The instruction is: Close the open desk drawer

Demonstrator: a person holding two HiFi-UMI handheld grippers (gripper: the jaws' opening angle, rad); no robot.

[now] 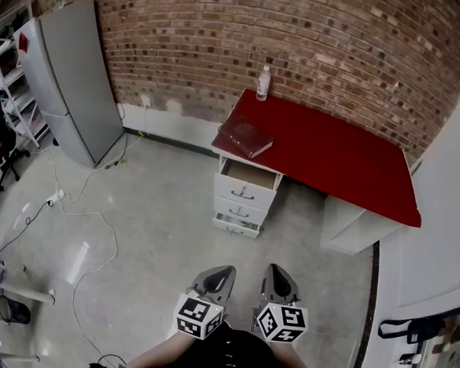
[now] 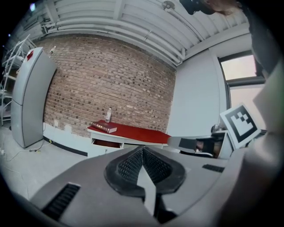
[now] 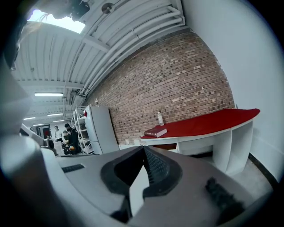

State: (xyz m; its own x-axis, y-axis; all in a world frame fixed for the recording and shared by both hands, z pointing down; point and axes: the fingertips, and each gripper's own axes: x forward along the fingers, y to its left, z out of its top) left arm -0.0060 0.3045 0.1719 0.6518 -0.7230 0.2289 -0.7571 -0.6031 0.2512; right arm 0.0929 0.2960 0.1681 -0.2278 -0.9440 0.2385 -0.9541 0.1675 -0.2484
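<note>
A white desk with a red top [image 1: 340, 155] stands against the brick wall, far ahead of me. Its top drawer [image 1: 248, 180] is pulled out, and the two drawers below it are pushed in. The open drawer also shows as a dark gap in the left gripper view [image 2: 106, 143]. A dark red book [image 1: 246, 137] lies on the desk's left end, and a clear bottle [image 1: 263, 83] stands behind it. My left gripper [image 1: 225, 271] and right gripper [image 1: 276, 269] hang side by side close to my body, well short of the desk. Both are shut and hold nothing.
A grey fridge [image 1: 73, 84] stands at the left by the wall, with metal shelving [image 1: 6, 88] beyond it. Cables [image 1: 95, 233] trail over the grey floor. A white partition [image 1: 445, 231] runs along the right. People sit far back in the right gripper view [image 3: 66, 137].
</note>
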